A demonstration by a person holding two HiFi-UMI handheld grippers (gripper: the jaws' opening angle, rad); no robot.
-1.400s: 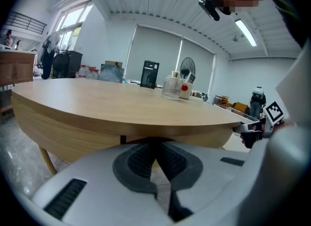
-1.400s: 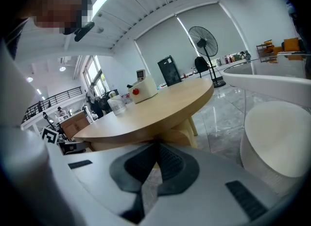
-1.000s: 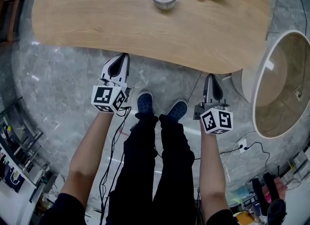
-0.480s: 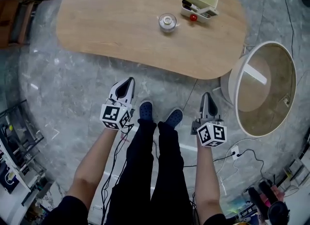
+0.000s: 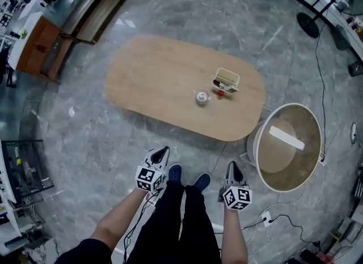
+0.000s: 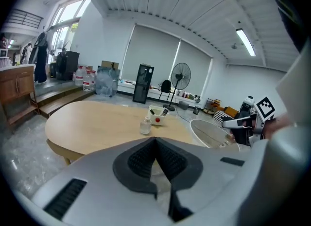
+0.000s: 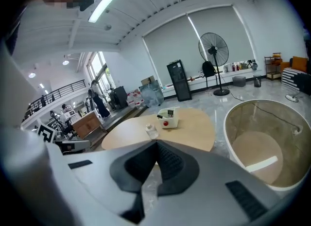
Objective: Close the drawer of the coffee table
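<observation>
The coffee table (image 5: pixel 170 81) now lies farther off on grey marble floor (image 5: pixel 74 143)

Small clear bottle (image 5: pixel 202 97), white box with red knob (image 5: pixel 226 81), round white tub (image 5: pixel 300 166), standing fan (image 7: pixel 214 50)

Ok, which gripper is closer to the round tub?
Right. In the head view the right gripper is just off the lower-left side of the tub, not touching it; the left gripper is much farther left.
</observation>
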